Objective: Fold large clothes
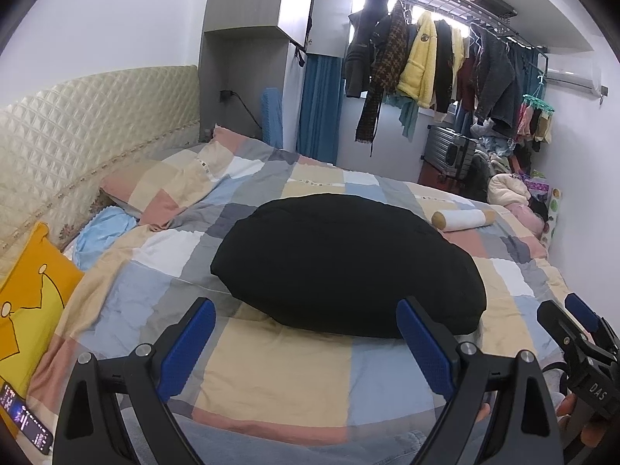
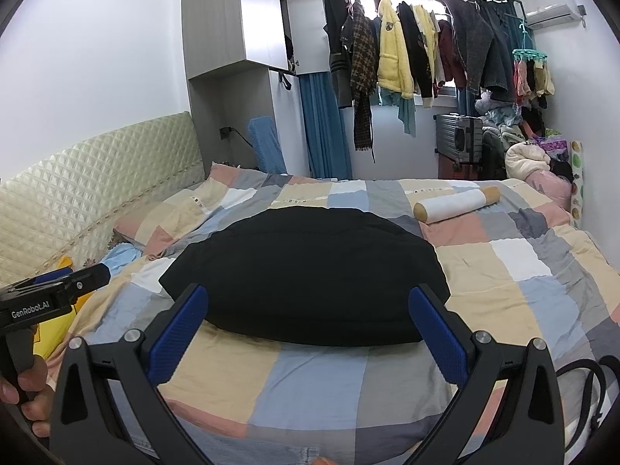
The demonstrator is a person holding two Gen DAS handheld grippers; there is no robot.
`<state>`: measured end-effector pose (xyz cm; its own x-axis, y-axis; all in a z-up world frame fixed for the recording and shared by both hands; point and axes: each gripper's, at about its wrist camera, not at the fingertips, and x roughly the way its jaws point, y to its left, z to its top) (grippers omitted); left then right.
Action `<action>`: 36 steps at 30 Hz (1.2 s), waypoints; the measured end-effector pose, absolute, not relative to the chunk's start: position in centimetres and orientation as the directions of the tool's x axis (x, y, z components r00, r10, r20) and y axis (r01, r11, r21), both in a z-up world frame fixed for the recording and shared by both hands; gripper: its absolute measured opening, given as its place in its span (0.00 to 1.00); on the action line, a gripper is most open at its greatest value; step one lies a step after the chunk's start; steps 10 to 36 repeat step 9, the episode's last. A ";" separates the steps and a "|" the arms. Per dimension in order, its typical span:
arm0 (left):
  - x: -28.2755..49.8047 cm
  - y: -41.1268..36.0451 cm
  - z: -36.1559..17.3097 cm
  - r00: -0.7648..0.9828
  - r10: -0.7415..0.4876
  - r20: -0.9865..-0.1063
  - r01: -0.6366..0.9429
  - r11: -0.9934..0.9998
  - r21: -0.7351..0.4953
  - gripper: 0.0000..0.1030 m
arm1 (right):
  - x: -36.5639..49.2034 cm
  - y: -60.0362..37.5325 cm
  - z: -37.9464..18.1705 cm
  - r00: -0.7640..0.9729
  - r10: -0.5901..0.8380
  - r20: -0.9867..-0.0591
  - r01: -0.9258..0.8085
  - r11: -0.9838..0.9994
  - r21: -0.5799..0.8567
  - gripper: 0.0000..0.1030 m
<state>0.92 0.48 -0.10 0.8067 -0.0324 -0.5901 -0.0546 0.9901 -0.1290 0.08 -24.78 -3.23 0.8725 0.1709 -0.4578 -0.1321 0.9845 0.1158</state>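
Note:
A large black garment [image 1: 341, 263] lies in a puffy folded bundle on the checked bedspread [image 1: 271, 372]; it also shows in the right wrist view [image 2: 306, 271]. My left gripper [image 1: 306, 310] is open and empty, held just short of the bundle's near edge. My right gripper [image 2: 308, 298] is open and empty, also just short of the near edge. The right gripper shows at the right edge of the left wrist view [image 1: 573, 321]. The left gripper shows at the left edge of the right wrist view [image 2: 77, 275].
A white bolster with tan ends [image 2: 457, 203] lies on the bed's far right. Pillows [image 1: 170, 186] and a yellow cushion [image 1: 27, 302] sit by the quilted headboard [image 1: 77, 128]. A phone [image 1: 23, 418] lies at the left. Hanging clothes [image 2: 395, 46] and a suitcase [image 2: 459, 137] stand behind.

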 end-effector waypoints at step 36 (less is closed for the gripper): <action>0.9 0.3 -0.1 0.805 -0.033 -0.592 -0.052 0.991 -0.125 0.92 | 0.1 -24.7 -3.2 0.873 0.168 -0.459 -0.129 0.985 0.115 1.00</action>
